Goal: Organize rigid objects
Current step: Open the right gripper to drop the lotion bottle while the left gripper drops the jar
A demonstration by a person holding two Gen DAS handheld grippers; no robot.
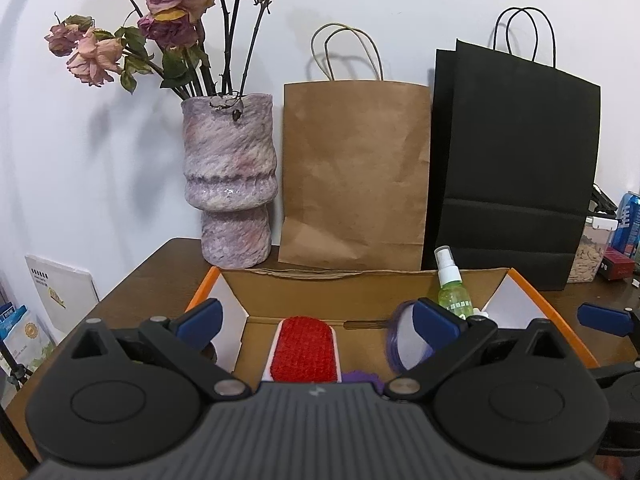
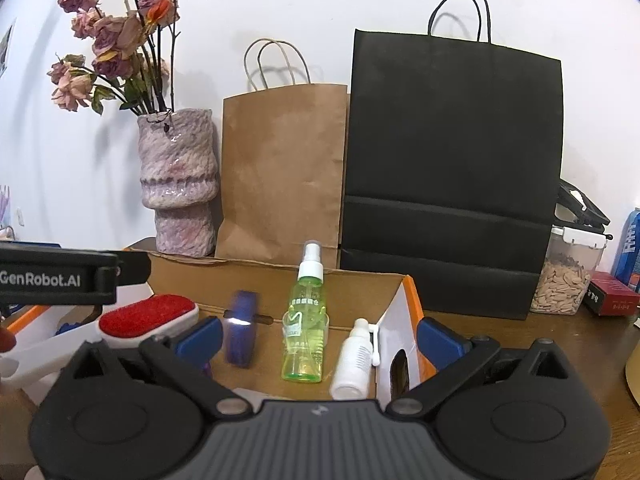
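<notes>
At nine o'clock in the cardboard box [image 2: 360, 280] lies the lint brush [image 2: 149, 315], red pad up, white body trailing toward the near left. It looks light and stiff; the plastic edges of the body would give a surer hold than the fuzzy pad. The left gripper [image 1: 318, 320] hangs over it with jaws spread wide, holding nothing.

Next, near ten o'clock, the purple tape roll [image 2: 241, 328] stands on edge. It should be light and rigid but apt to roll, so pinching across its flat faces seems safest.

At twelve o'clock the green spray bottle [image 2: 306, 320] stands upright against the back wall. Thin plastic, light, a little slick and easy to tip; the waist below the white nozzle is the natural place to grip.

Just beside it, at one o'clock, the white bottle [image 2: 354, 364] leans by the box's right flap, small and smooth. The right gripper [image 2: 318, 340] hovers before these, jaws wide apart and empty.
</notes>
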